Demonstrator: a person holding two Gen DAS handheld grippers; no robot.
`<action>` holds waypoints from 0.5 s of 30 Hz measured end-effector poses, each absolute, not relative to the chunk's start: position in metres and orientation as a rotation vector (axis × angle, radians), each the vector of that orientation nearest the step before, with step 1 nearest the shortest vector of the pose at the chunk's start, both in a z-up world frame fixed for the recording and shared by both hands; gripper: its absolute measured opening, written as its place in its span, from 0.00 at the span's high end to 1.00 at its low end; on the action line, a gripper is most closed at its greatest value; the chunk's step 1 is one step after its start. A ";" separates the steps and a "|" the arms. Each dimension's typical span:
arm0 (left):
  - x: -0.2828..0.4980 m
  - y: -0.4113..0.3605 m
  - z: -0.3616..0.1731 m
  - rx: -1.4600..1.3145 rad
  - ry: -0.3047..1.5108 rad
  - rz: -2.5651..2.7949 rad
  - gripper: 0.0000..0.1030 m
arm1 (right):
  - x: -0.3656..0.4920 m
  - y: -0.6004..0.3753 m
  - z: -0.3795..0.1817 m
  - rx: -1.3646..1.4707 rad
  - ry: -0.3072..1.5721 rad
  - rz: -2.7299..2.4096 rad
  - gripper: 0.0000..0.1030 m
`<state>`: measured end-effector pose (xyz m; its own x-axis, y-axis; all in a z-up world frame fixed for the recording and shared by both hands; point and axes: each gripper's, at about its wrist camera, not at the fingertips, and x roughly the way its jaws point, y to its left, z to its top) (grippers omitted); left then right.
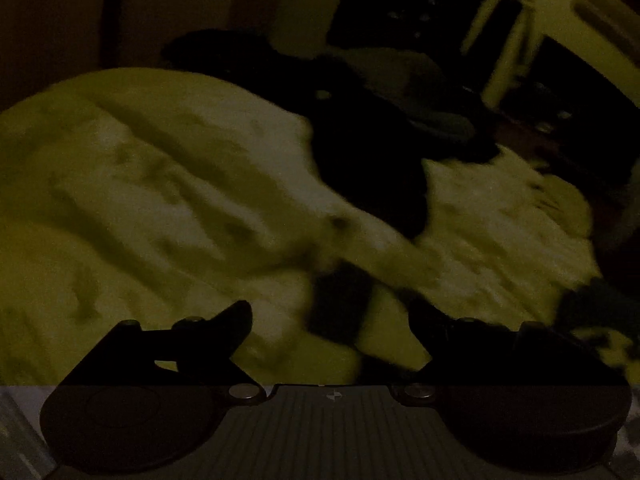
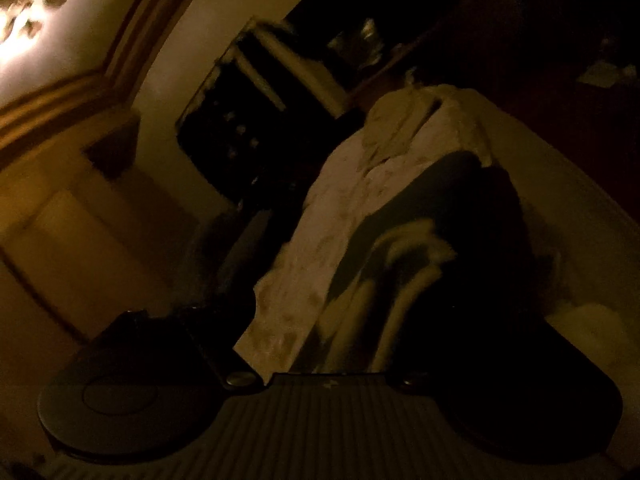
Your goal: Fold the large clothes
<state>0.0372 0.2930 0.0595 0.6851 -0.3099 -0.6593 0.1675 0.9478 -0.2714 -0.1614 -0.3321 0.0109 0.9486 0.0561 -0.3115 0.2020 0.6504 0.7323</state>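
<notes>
The scene is very dark and blurred. In the left wrist view a dark garment (image 1: pixel 372 152) lies crumpled across a pale patterned bedsheet (image 1: pixel 160 184). My left gripper (image 1: pixel 330 320) hovers just above the sheet with its jaws wide apart and nothing between them. In the right wrist view the dark garment (image 2: pixel 460 216) hangs or lies in folds close in front of my right gripper (image 2: pixel 332 320). The left finger (image 2: pixel 224 320) shows, and the right finger is lost in the dark fabric. I cannot tell whether this gripper holds cloth.
A dark shelf unit (image 1: pixel 432 20) stands beyond the bed; it also shows in the right wrist view (image 2: pixel 256 120). Pale cloth (image 2: pixel 400 140) lies behind the garment. A wall with moulding (image 2: pixel 80 92) and a lit ceiling patch (image 2: pixel 28 12) are at the left.
</notes>
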 end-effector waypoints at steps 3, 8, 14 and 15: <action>0.018 0.273 0.065 -0.168 0.780 -0.368 0.00 | -0.185 -0.320 0.024 0.832 0.363 0.024 0.16; -0.016 0.223 0.061 -0.084 0.814 -0.539 0.00 | -0.228 -0.309 0.042 0.797 0.460 0.204 0.24; -0.046 0.168 0.032 -0.042 0.918 -0.717 0.00 | -0.267 -0.261 0.087 0.447 0.610 0.373 0.33; -0.050 0.163 0.027 -0.039 0.928 -0.734 0.00 | -0.267 -0.249 0.085 0.402 0.638 0.384 0.31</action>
